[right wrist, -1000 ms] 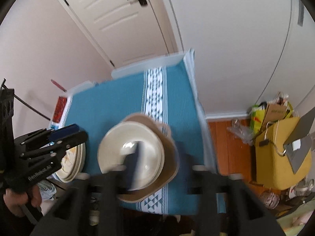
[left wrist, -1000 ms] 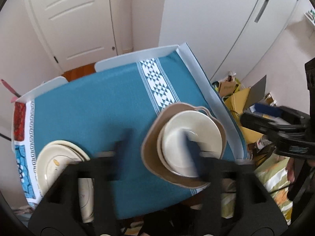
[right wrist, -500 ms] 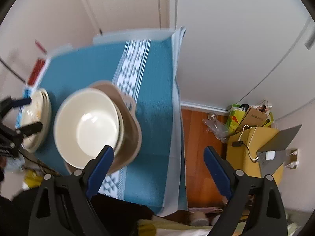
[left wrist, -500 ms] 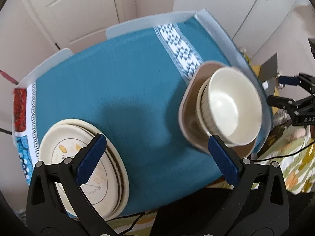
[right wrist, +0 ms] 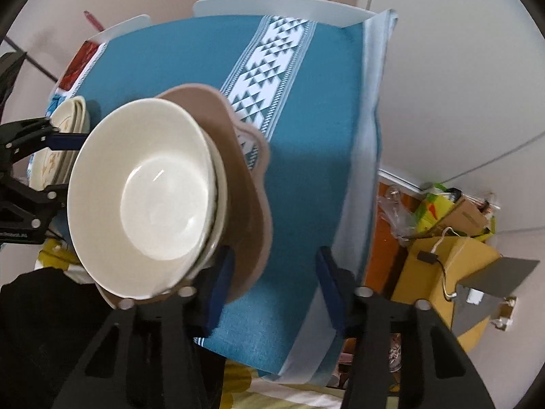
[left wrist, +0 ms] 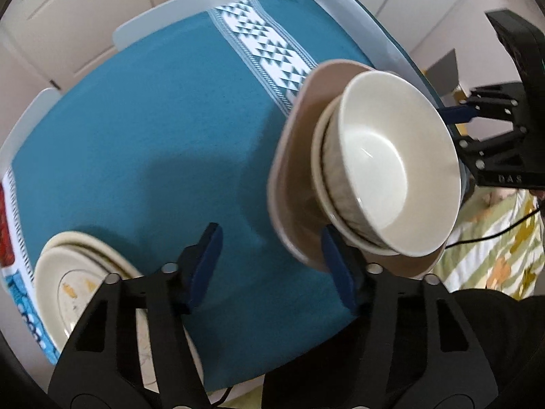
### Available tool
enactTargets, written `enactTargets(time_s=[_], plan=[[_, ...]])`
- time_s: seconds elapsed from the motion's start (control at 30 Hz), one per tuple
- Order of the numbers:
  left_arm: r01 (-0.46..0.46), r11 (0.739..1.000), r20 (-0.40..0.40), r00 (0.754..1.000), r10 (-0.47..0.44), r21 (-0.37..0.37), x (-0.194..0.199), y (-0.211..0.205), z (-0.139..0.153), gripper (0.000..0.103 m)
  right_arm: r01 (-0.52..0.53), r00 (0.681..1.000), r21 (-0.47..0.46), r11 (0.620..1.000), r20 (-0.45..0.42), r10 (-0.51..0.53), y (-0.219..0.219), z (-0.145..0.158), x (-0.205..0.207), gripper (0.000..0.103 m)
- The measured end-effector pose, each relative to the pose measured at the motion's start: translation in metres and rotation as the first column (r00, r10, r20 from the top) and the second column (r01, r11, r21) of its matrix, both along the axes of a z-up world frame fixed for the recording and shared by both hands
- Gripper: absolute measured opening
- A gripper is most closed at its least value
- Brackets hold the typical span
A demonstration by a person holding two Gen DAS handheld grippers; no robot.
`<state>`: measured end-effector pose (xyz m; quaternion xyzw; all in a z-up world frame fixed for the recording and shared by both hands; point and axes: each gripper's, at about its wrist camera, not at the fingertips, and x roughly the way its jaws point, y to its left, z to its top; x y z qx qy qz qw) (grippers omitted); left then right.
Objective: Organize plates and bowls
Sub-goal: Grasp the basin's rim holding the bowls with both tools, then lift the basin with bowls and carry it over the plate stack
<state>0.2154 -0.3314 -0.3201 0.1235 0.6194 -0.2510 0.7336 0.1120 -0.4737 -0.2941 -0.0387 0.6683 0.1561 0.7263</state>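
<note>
A cream bowl sits nested in another bowl on a tan plate near the table's front right edge. It also shows in the right wrist view on the tan plate. A stack of cream plates lies at the front left, and shows far left in the right wrist view. My left gripper is open, empty, above the cloth between the two stacks. My right gripper is open, empty, just right of the bowl stack.
A teal tablecloth with a white patterned band covers the table. White chairs stand at the far side. Yellow boxes and clutter lie on the floor to the right, by the white wall.
Both grippers have dropped closer to the table and their jaws have narrowed. The bowl stack now looms larger in both views.
</note>
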Motion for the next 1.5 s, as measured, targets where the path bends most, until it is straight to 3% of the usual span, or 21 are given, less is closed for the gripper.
enactTargets(time_s=[0.1, 0.17, 0.27, 0.53, 0.7, 1.1, 1.27, 1.5], plan=[[0.02, 1.0, -0.012, 1.0, -0.02, 0.004, 0.0, -0.009, -0.005, 0.039, -0.027, 1.0, 0.022, 0.999, -0.012, 0.027, 0.003, -0.005, 0.002, 0.031], [0.03, 1.0, -0.017, 0.999, -0.03, 0.009, 0.0, -0.015, -0.009, 0.033, -0.056, 0.998, 0.043, 0.998, -0.023, 0.057, 0.007, -0.009, 0.003, 0.02], [0.036, 0.999, -0.011, 0.999, -0.036, 0.011, -0.002, -0.02, -0.011, 0.022, -0.092, 0.995, 0.061, 0.994, -0.022, 0.093, 0.012, -0.011, 0.003, 0.017], [0.023, 0.999, 0.02, 1.0, -0.024, 0.026, -0.009, -0.026, -0.01, 0.02, -0.046, 0.998, 0.135, 0.99, -0.024, 0.05, 0.0, -0.014, 0.008, 0.014], [0.001, 1.0, -0.005, 1.0, -0.001, 0.018, -0.013, -0.024, -0.007, 0.019, -0.014, 0.999, 0.161, 0.987, -0.036, 0.02, -0.003, -0.01, 0.011, 0.012], [-0.102, 0.994, -0.026, 0.994, 0.103, 0.024, 0.002, -0.008, 0.005, 0.018, -0.09, 0.996, 0.158, 0.983, -0.016, 0.093, 0.01, 0.001, 0.031, 0.012], [-0.154, 0.988, 0.007, 0.988, 0.154, 0.019, -0.001, 0.018, 0.026, 0.018, -0.148, 0.989, 0.16, 0.976, 0.002, 0.15, 0.031, 0.018, 0.046, 0.012], [-0.198, 0.98, 0.056, 0.979, 0.196, 0.018, -0.006, 0.086, 0.055, 0.018, -0.211, 0.977, 0.147, 0.966, 0.053, 0.205, 0.085, 0.047, 0.056, 0.012]])
